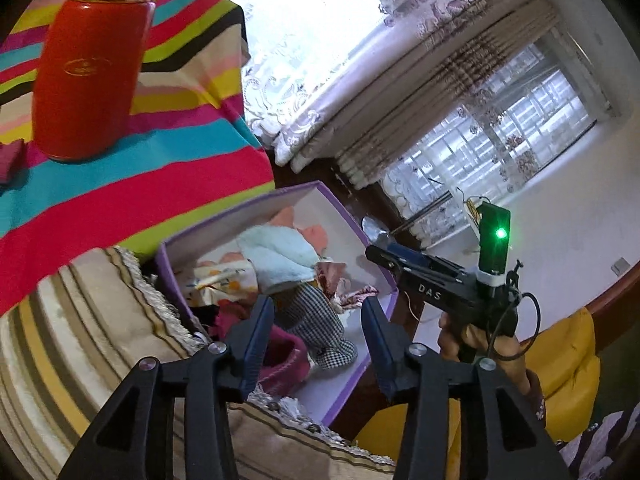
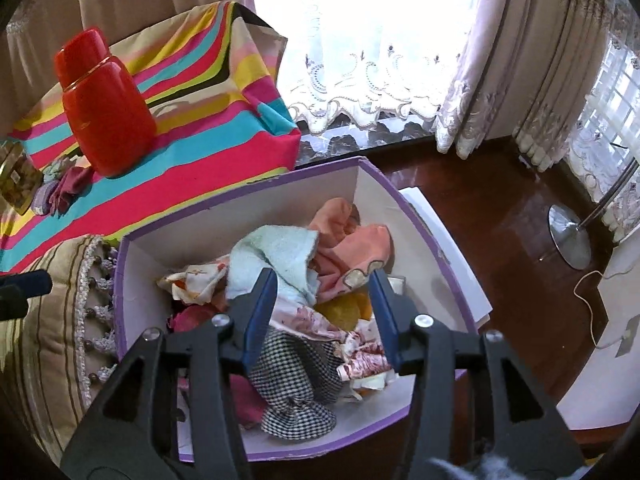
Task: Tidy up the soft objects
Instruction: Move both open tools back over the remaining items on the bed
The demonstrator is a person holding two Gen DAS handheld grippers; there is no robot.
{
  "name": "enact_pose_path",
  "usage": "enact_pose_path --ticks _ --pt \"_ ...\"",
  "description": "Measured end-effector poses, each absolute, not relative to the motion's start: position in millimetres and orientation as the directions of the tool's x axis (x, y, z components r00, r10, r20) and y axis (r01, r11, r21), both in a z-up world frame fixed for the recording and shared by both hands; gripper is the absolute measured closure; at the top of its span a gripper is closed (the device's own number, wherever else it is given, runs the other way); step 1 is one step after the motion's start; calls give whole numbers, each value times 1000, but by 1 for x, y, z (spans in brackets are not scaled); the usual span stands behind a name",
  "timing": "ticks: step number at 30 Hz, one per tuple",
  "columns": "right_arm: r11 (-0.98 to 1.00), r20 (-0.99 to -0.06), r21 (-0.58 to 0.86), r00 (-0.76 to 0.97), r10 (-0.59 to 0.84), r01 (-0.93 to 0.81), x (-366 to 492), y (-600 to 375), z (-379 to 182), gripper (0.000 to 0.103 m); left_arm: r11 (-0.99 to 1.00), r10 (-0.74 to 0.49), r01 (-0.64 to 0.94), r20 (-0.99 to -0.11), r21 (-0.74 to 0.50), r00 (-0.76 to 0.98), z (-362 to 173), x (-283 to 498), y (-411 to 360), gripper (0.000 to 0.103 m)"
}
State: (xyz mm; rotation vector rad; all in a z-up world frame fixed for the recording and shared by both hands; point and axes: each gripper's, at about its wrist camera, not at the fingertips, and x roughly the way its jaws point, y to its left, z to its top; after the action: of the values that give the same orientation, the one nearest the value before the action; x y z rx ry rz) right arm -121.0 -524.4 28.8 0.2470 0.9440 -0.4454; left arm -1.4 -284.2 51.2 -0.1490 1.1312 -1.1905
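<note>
On the dark wooden floor [image 2: 480, 216], one purple-rimmed box [image 2: 420, 216] of mixed cloths sits beneath two released, empty claws [image 2: 322, 312] [image 1: 316, 332].

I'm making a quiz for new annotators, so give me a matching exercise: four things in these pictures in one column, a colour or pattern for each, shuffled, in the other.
Things:
1. flask
2. towel on top of the pile
3. rim of the box
4. cloth nearest the right gripper

Colours:
A. black-and-white check
B. purple
C. red
D. pale blue

Pairs: 1-C, 2-D, 3-B, 4-A
</note>
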Motion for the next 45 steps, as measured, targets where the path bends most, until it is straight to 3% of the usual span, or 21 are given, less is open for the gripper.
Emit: enact_pose_path --ticks 10,30,45 --pt "931 -804 62 571 -167 359 -87 -481 37 51 500 -790 635 -610 -589 57 60 26 -248 56" --pt "997 -795 78 604 64 -3 7 -337 38 51 711 -702 385 -630 -588 334 41 104 -94 56" --pt "991 -806 95 576 134 -97 120 -255 26 51 758 -646 253 -638 -601 419 30 133 -29 56"
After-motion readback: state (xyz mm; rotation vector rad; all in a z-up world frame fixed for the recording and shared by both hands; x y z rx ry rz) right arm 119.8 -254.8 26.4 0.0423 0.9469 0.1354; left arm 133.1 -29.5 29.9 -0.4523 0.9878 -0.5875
